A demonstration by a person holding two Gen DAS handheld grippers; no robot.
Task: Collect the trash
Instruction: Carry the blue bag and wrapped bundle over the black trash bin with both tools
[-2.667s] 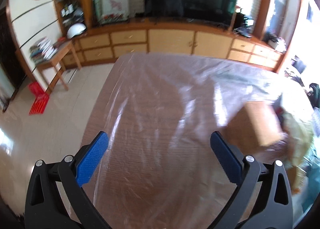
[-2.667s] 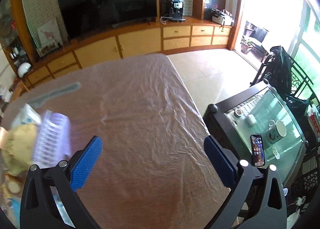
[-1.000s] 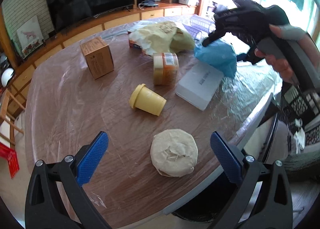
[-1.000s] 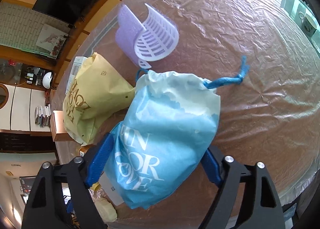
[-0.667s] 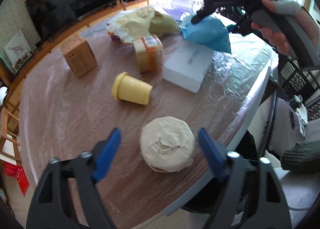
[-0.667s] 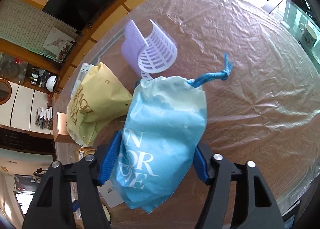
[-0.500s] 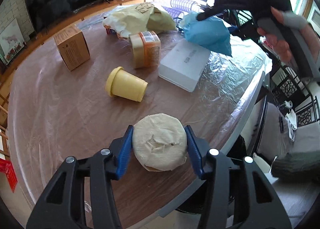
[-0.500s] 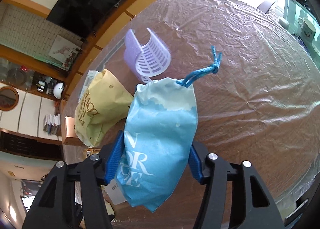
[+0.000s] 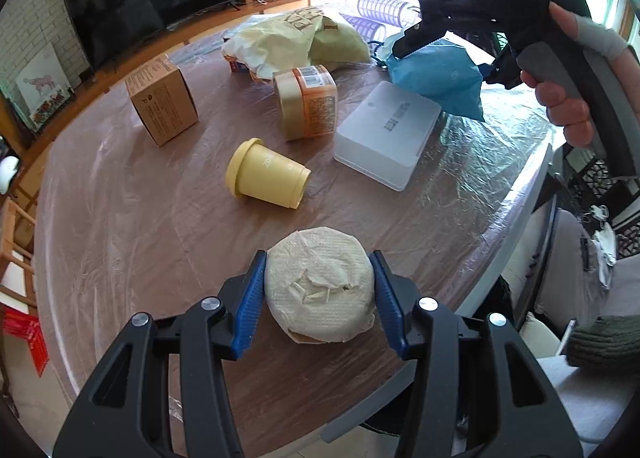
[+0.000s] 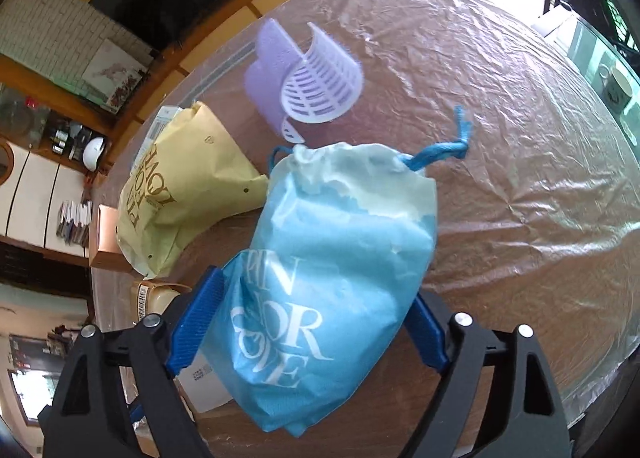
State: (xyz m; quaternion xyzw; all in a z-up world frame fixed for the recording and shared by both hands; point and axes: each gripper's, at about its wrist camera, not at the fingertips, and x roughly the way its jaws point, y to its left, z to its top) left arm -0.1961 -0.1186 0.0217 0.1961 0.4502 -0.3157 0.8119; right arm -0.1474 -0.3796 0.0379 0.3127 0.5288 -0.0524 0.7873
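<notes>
My left gripper (image 9: 318, 290) is shut on a round paper-wrapped bundle (image 9: 320, 284) near the front edge of the plastic-covered table (image 9: 120, 218). My right gripper (image 10: 308, 322) is shut on a light blue drawstring bag (image 10: 336, 258) and holds it above the table; it also shows in the left wrist view (image 9: 436, 70) at the far right. A yellow cup (image 9: 266, 174) lies on its side. A white flat box (image 9: 388, 134), an orange-labelled tub (image 9: 308, 102), a brown carton (image 9: 162, 106) and a yellow paper bag (image 9: 300, 38) lie beyond.
A lilac slotted plastic holder (image 10: 308, 78) lies behind the blue bag. The table's curved edge (image 9: 516, 226) runs at the right, with a dark bin (image 9: 472, 358) below it. A TV and wooden cabinets stand behind. A glass side table with a mug (image 10: 616, 86) is far right.
My left gripper came over the table, dropped around the paper-wrapped bundle and shut on it. My right gripper shut on the blue bag and lifted it slightly.
</notes>
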